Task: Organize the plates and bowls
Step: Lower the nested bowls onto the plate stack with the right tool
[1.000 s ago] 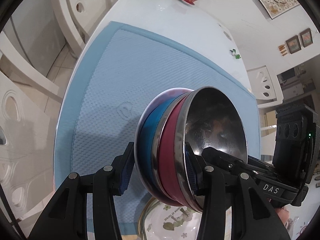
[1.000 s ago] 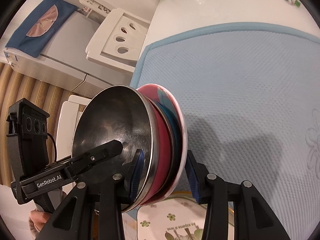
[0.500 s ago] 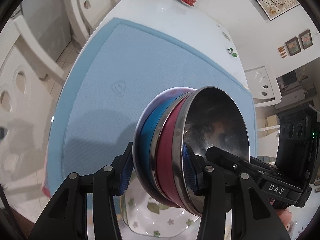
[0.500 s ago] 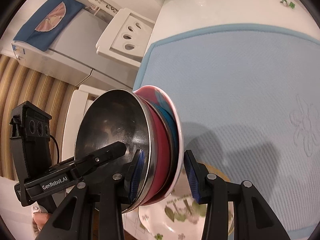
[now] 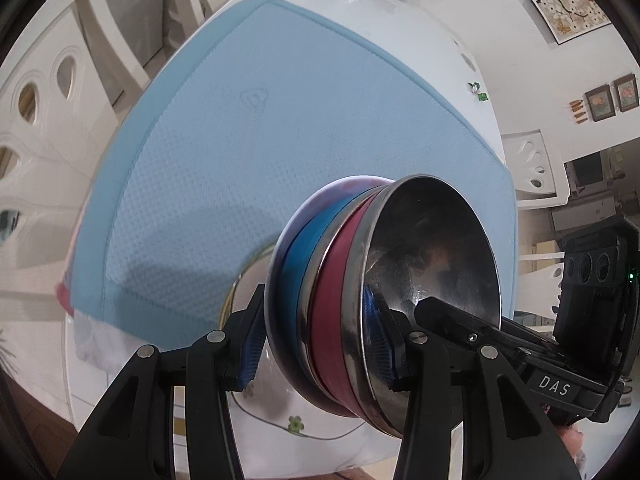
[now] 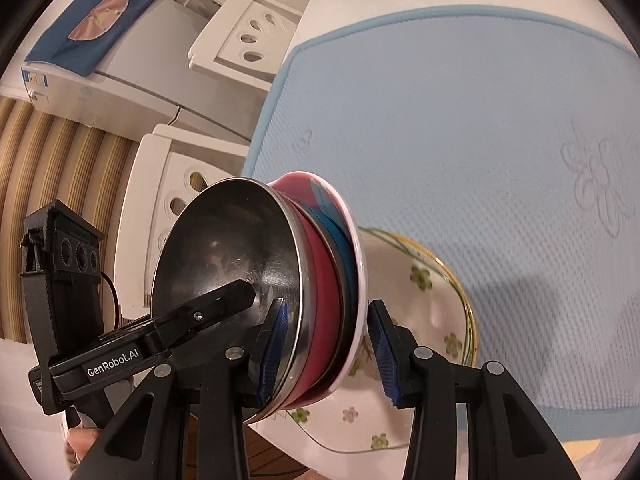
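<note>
Now: stack of bowls (image 5: 380,292) in air, tipped on edge, steel bowl nearest, red and blue behind, pale plate at back. Left gripper (image 5: 316,344) pinching rim one side, right gripper (image 6: 324,356) pinching opposite rim (both clamped across whole stack). Flowered dish (image 6: 424,320) on table right below, at near edge of blue mat (image 6: 460,120). Step: carrying stack. Next, likely: level it, lower gently, both grips loosening together.

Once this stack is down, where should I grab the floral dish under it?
Probably pinch the floral dish by its gold-edged rim, coming down from above on the near side. It lies flat and shallow, so only the upturned rim fits between two fingers.
</note>
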Tool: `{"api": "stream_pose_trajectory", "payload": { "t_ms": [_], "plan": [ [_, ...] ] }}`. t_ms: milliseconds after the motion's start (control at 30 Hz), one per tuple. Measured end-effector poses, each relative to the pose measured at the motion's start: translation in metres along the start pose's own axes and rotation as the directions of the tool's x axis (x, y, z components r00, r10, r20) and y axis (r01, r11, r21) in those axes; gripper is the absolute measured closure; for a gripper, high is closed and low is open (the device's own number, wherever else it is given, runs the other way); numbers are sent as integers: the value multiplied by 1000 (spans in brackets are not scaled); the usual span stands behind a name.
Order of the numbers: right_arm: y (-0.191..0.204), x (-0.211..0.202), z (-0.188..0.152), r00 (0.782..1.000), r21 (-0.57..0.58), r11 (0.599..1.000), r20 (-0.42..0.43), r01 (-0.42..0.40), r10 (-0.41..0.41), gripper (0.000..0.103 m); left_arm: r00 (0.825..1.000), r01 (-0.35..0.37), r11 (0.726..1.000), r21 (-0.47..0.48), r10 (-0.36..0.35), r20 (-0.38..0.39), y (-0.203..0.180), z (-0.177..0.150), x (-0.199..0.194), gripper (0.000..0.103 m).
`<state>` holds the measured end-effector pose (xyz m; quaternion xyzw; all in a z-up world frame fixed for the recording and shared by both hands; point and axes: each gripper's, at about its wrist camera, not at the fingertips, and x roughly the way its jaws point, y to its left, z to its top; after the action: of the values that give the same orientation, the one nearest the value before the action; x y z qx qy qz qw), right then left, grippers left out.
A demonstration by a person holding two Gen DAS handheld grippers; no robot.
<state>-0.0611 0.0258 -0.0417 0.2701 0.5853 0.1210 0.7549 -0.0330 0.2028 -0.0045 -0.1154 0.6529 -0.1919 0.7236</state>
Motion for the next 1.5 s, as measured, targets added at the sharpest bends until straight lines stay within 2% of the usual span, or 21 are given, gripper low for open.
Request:
{"api": "stream_pose_trajectory", "payload": {
  "t_ms": [500,1000,1367,1500],
  "plan": [
    [-23,8,-22,999,37,999,-38,9,-7,62,998,-16,1000,18,17,-54,-6,-15,26,61],
    [-23,9,-35,998,38,999,-56,5,-3,62,996,-30,999,43,33,-84,-8,-26,31,61],
    [-26,5,-42,997,49,998,-55,50,-47,62,995,-14,997,72,21,-97,-17,-28,37,61],
    [-21,15,-44,994,44,996,-81,79,-75,62,995,-18,996,91,27,-98,-17,-26,37,61]
  ]
}}
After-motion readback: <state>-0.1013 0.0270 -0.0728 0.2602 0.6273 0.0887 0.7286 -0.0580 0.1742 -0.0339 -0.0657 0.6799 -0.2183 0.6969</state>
